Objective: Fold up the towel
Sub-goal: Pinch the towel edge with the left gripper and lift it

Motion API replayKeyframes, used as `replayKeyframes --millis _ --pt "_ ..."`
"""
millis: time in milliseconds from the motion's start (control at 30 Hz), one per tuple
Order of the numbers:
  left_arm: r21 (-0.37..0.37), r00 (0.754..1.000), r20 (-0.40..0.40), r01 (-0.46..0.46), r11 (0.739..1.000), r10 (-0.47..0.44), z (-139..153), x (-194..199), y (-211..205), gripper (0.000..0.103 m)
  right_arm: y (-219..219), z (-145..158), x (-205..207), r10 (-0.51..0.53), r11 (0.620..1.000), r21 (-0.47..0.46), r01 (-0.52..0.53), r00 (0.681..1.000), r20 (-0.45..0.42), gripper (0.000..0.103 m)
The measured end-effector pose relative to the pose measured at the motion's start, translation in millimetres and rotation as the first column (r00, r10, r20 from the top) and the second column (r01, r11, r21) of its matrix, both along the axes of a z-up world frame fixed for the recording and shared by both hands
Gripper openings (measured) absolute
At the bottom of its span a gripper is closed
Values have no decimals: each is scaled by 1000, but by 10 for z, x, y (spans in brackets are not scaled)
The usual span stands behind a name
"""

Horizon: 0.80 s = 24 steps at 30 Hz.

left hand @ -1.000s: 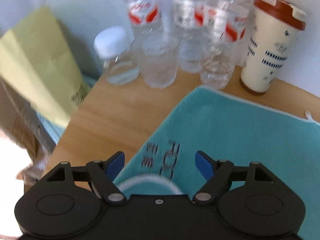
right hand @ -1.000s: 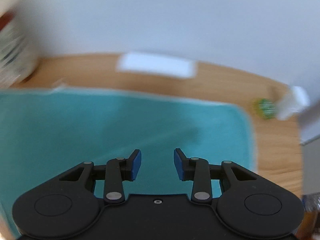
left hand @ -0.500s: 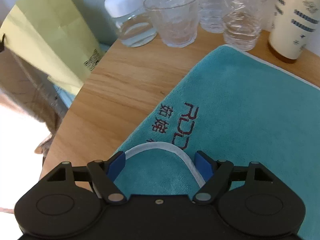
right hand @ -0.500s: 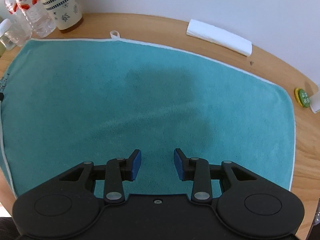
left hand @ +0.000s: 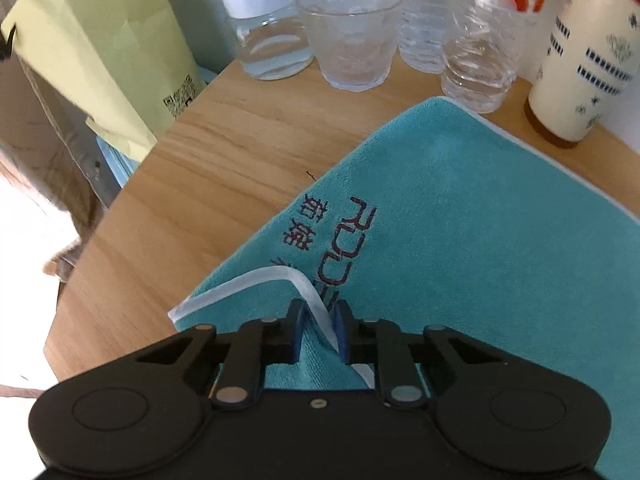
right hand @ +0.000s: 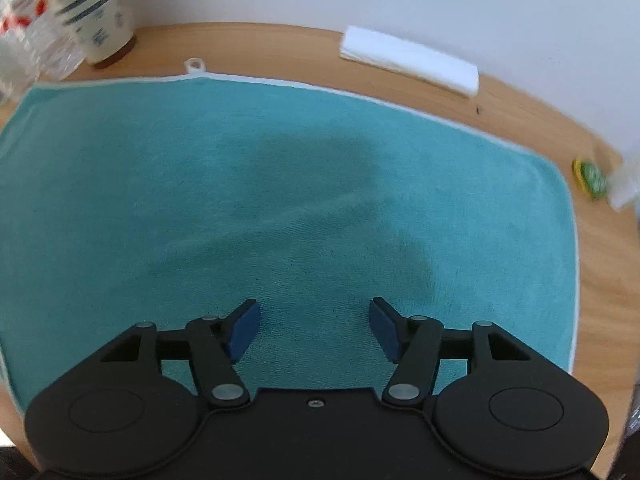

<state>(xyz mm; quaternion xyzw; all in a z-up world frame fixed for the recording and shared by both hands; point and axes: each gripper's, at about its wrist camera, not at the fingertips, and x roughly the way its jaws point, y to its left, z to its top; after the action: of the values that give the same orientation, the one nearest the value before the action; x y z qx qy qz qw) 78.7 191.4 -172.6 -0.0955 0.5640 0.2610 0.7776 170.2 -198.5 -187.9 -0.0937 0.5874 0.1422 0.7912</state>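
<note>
A teal towel [left hand: 460,232] with a white hem and red lettering lies spread flat on a wooden table [left hand: 224,168]. My left gripper [left hand: 319,330] is shut on the towel's near left corner, with the white hem pinched between the blue pads and the corner bunched up. In the right wrist view the towel [right hand: 280,200] fills the middle of the table. My right gripper [right hand: 314,330] is open and empty, hovering over the towel's near edge, right of centre.
Behind the towel's far left corner stand a glass [left hand: 352,36], a white-capped jar [left hand: 268,24], plastic bottles [left hand: 480,48] and a cream cup [left hand: 580,64]. A yellow bag [left hand: 104,52] hangs off the table's left. A folded white cloth [right hand: 408,60] and a green item [right hand: 588,174] lie by the wall.
My left gripper has closed on the towel's corner hem, which lay loose between open jaws before. My right gripper has opened wider and come lower over the towel.
</note>
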Motion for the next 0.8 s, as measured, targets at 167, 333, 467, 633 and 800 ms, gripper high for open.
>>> replayKeyframes --millis 167,333,467,633,800 --pt "-9 999 28 -35 999 35 100 -216 101 12 -6 -10 -11 -14 1000 -3 14 1000 3 69" --pt "-14 996 68 -60 998 61 288 -542 175 12 -7 -26 6 -19 1000 -9 18 1000 -9 70" --pt "-18 993 79 -83 996 84 379 -773 205 12 -4 -27 8 -13 1000 -13 13 1000 -17 70" --pt "-31 990 69 -120 992 122 395 -1067 293 13 8 -32 23 -8 1000 -18 8 1000 -30 71" --pt "-40 985 53 -162 986 164 362 -1273 351 13 9 -38 40 3 1000 -22 -4 999 -36 73"
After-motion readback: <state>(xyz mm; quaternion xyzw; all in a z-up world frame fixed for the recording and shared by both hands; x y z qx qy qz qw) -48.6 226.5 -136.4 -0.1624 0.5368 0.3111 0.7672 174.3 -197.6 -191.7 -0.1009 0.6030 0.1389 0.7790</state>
